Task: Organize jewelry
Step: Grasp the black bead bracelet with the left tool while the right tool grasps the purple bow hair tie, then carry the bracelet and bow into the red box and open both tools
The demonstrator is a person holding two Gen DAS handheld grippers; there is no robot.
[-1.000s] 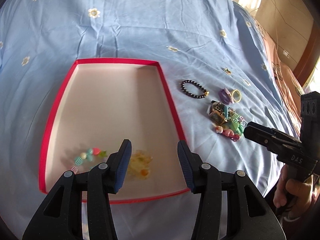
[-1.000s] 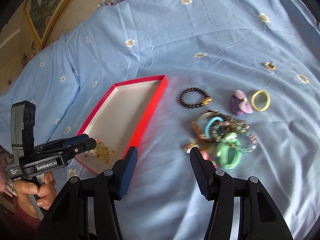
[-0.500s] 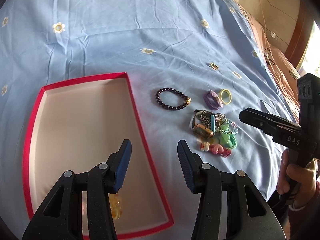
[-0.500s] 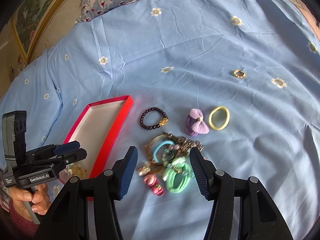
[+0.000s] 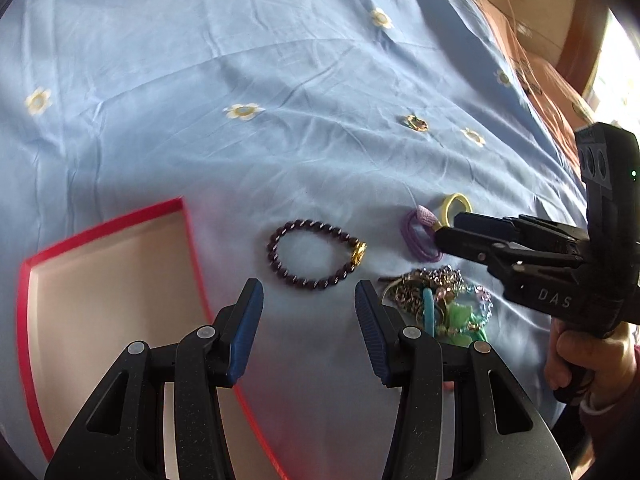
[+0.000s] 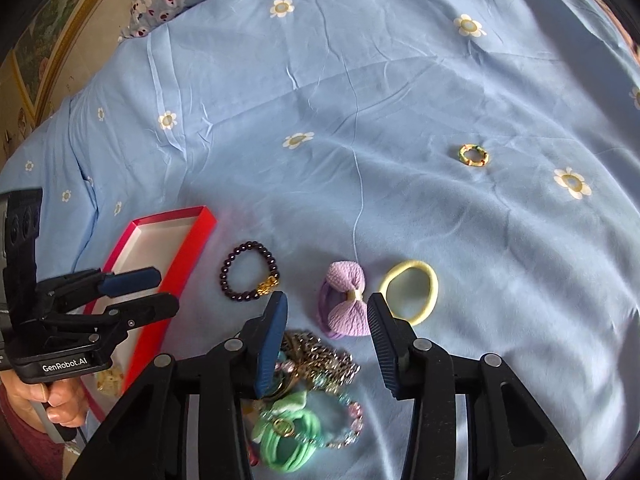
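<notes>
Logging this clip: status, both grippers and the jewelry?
Left gripper open, empty, nearing dark bead bracelet. Right gripper closing around purple bow hair tie, pads not yet touching. Yellow hair tie close beside; red tray to the side.

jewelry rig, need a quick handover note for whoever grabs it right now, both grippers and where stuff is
Left gripper: open, empty, above the sheet just short of the dark bead bracelet.
Right gripper: closing around the purple bow hair tie, not pressing on it yet.
Red tray: left of the bracelet; a yellowish piece shows at its near end.
Left to do: bracelet, purple tie, yellow hair band, tangled pile, small ring farther off.
</notes>
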